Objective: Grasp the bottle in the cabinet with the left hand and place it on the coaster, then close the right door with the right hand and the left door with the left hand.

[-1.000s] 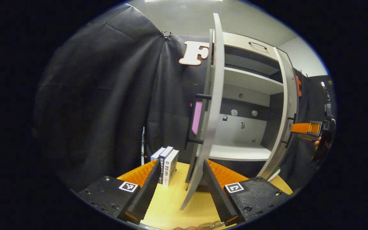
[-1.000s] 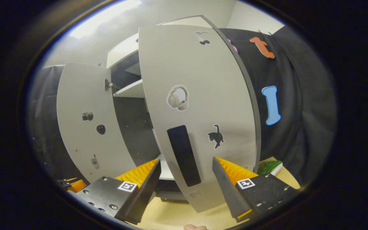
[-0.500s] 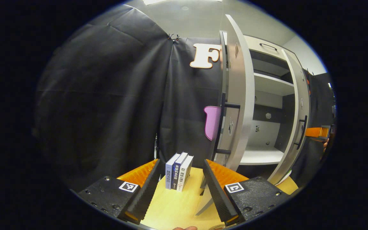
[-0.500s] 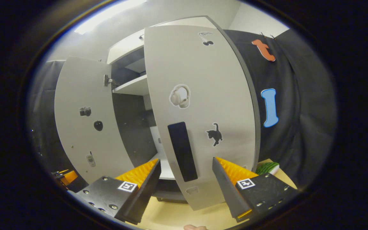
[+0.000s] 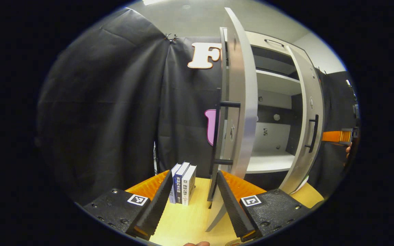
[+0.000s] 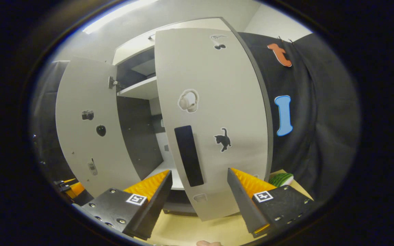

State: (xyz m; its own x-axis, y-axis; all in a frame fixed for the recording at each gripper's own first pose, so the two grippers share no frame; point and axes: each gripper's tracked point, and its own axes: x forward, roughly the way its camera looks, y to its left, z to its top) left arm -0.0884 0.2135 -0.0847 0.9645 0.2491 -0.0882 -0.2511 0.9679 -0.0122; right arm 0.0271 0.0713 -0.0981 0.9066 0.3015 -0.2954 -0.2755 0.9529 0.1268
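Hiding cabinet interior (image 5: 268, 136), half-shut doors, left gripper (image 5: 192, 201), right gripper (image 6: 199, 201), both agape, empty.

I can't read any text: the spines of the three books (image 5: 182, 183) beside the left cabinet door (image 5: 239, 102) carry print too small to make out.
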